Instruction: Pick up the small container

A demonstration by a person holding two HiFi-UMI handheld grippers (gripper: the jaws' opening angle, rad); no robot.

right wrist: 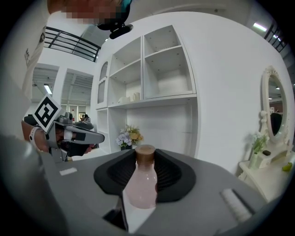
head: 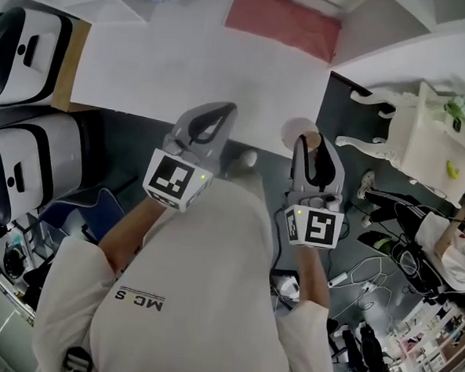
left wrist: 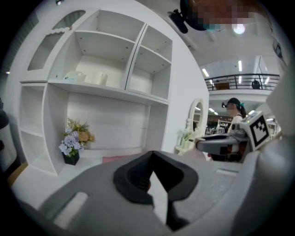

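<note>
Right tool (right wrist: 147,168) grips the small pink bottle (right wrist: 140,190) round its body, below the brown cap (right wrist: 145,153), lifted off the worktop; probably light, rigid, smooth, slippery, breakable; left tool (left wrist: 153,160) closed, empty.

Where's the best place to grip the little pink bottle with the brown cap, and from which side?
Grip the pink bottle by its wide body, from the side, pads on opposite flanks, as the right hand-held gripper has it: it stands upright, and the neck under the brown cap tapers.
</note>
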